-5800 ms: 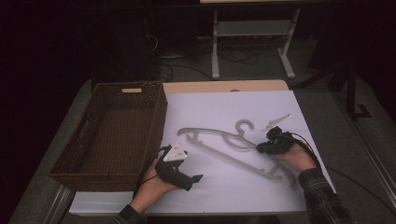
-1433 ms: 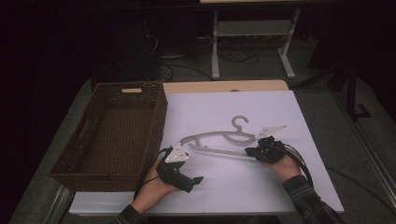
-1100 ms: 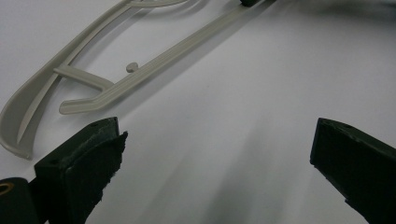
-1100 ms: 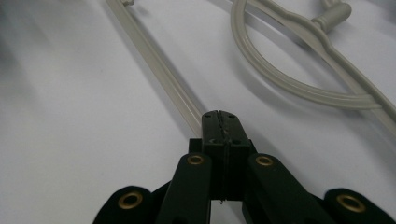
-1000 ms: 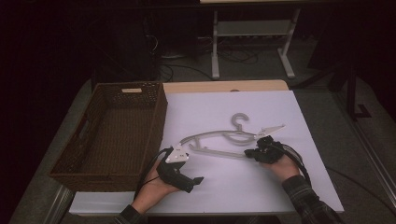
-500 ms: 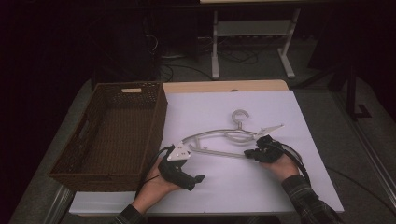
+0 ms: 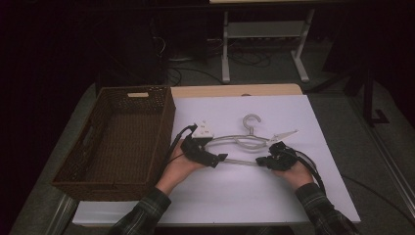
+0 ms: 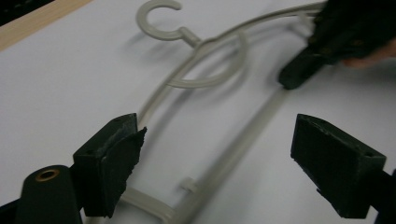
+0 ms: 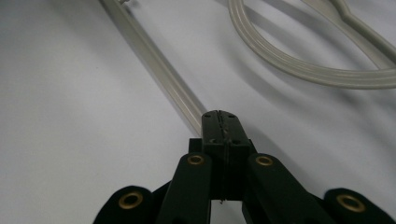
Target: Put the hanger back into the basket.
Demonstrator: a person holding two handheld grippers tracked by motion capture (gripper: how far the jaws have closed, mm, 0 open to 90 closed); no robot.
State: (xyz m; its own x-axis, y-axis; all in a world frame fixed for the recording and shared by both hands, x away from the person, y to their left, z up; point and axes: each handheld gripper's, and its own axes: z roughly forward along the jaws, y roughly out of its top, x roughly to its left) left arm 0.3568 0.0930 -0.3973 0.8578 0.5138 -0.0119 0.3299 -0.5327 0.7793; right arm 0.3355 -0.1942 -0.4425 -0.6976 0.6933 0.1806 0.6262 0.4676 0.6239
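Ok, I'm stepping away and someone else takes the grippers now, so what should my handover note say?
Right gripper: shut on the bottom bar of the pale grey plastic hanger, at its right end.
Left gripper: open, jaws astride the hanger's left end without touching it; they have just been closing a little.
Hanger lies flat on the white table cover, hook pointing away from the person, beside the brown wicker basket, which holds nothing I can see.
Done: right grip taken.
Left: likely close the left jaws on the bar, then lift the hanger with both, perhaps towards the basket.
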